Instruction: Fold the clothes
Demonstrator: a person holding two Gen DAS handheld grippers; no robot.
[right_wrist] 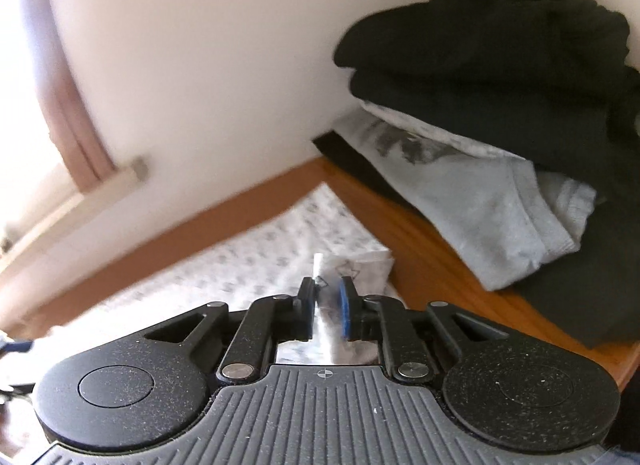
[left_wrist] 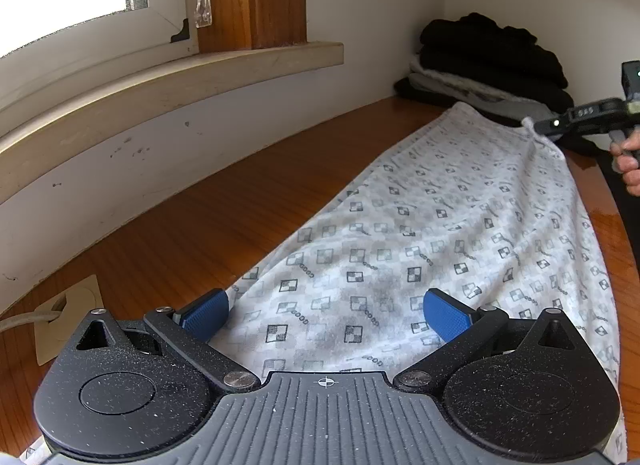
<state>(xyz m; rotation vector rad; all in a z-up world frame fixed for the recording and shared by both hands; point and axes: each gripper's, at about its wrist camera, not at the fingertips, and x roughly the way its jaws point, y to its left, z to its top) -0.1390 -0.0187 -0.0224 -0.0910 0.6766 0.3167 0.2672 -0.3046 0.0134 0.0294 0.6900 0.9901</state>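
Right gripper (right_wrist: 326,305) has its blue pads (right_wrist: 344,311) pinched tight on a corner of the white patterned cloth (right_wrist: 248,261), rest of it lying blurry on the wooden table (right_wrist: 432,265). Stack of folded black and grey clothes (right_wrist: 500,113) sits just beyond, against the wall.

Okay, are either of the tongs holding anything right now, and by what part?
The right tongs pinch the patterned cloth at its far corner. The left tongs are open over its near end, holding nothing.

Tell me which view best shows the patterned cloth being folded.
The left wrist view: the patterned cloth stretches along the wooden table, nearly whole, its far corner in the right tongs. The right wrist view shows only a blurred stretch and the pinched corner.
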